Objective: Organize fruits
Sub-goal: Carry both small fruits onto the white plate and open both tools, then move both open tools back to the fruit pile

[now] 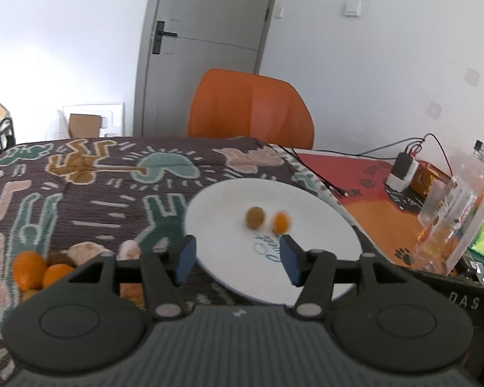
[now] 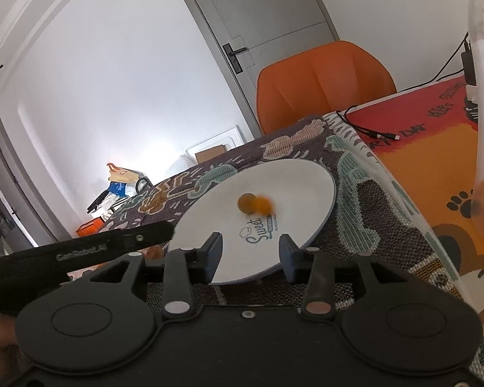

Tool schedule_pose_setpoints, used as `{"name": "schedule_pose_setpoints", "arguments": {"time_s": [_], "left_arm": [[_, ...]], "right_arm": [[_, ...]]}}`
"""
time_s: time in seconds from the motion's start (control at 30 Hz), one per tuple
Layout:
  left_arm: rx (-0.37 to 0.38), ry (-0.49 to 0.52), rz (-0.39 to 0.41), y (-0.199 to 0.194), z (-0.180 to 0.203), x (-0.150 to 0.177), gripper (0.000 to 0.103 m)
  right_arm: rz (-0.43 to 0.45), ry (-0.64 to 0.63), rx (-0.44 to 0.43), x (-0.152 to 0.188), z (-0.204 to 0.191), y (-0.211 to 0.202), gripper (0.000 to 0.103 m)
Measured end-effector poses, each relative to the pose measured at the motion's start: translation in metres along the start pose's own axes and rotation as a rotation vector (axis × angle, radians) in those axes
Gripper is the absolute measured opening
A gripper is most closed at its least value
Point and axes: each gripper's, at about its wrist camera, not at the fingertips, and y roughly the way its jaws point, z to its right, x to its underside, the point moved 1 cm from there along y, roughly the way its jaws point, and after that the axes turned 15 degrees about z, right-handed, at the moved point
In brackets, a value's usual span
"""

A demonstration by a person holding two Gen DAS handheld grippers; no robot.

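"Sweet" on the plate (image 2: 209, 225), "DAY" on the orange mat (image 2: 435, 167)

The left gripper (image 1: 235, 259) hangs over the near rim of a white plate (image 1: 229, 203), its blue-padded fingers (image 1: 185, 259) spread apart with nothing between them. Two small fruits lie on the plate just beyond the fingers, side by side and slightly blurred: a brownish one (image 1: 255, 217) and a brighter orange one (image 1: 281, 221). The plate sits on a patterned cloth (image 1: 90, 187) covering the bench. At lower left, partly hidden by the gripper body, is a cluster of oranges (image 1: 29, 269). A clear bottle (image 1: 458, 213) stands at the right, an orange chair (image 1: 251, 109) behind.
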Motion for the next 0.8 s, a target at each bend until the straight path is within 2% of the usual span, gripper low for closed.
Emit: {"name": "schedule_pose_setpoints", "arguments": {"time_s": [0.13, 0.33, 0.43, 0.5, 0.57, 0.8], "left_arm": [[-0.023, -0.012, 0.008, -0.010, -0.010, -0.002, 0.067], [-0.091, -0.032, 0.054, -0.031, -0.027, -0.008, 0.089], [-0.114, -0.021, 0.077, -0.043, -0.033, -0.010, 0.095], [-0.118, -0.020, 0.090, -0.051, -0.037, -0.010, 0.096], [-0.124, -0.019, 0.093, -0.060, -0.041, -0.011, 0.097], [-0.143, -0.041, 0.134, -0.096, -0.058, -0.007, 0.100]], "right_arm": [[0.003, -0.003, 0.007, 0.001, -0.003, -0.002, 0.048], [0.010, -0.016, 0.021, 0.002, -0.008, -0.005, 0.064], [0.028, -0.035, 0.038, 0.003, -0.013, -0.008, 0.079], [0.042, -0.048, 0.040, 0.003, -0.018, -0.011, 0.096], [0.062, -0.063, 0.042, 0.004, -0.023, -0.014, 0.103], [0.082, -0.084, 0.042, 0.007, -0.044, -0.020, 0.103]]}}
